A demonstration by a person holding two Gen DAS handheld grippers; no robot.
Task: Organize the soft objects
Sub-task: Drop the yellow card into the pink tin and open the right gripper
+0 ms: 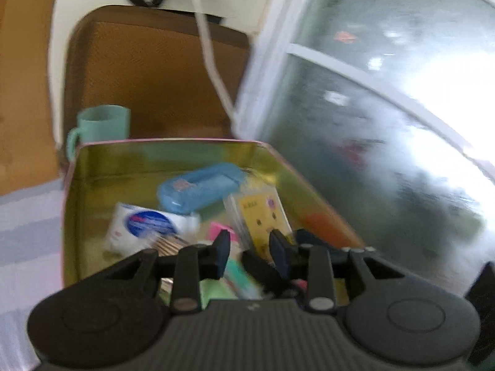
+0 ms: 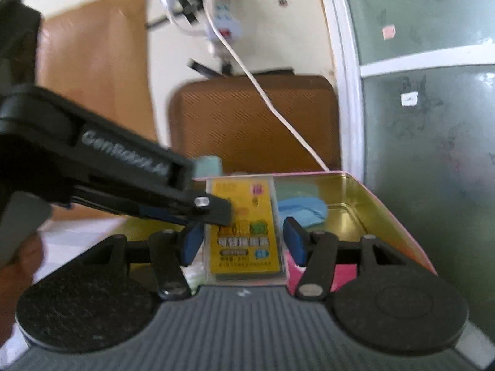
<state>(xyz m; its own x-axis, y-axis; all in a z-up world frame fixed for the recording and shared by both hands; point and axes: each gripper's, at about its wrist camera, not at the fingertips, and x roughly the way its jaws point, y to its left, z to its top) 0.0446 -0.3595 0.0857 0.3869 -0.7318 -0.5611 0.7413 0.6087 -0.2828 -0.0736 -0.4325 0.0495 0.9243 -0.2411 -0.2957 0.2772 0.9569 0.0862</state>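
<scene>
My right claw [image 2: 244, 241] stands wide, one blue pad on either side of the yellow packet [image 2: 244, 232], which stands upright just inside the near edge of the tin box [image 2: 386, 198]. The pads are right at its clear wrapper, but I cannot tell whether they press on it. My left claw [image 1: 250, 252] is narrow with nothing visibly caught between its fingers. It reaches in from the left, and its tip is at the packet's left edge.

I judge this to be the sorting step inside the tin, with the packet being handed over or steadied. The next move calls for one claw to take a firm, square grip before the other lets go.

Farther in lie a blue pack [image 1: 201, 188] and a white tissue pack [image 1: 148, 225], both well behind my fingers.
</scene>
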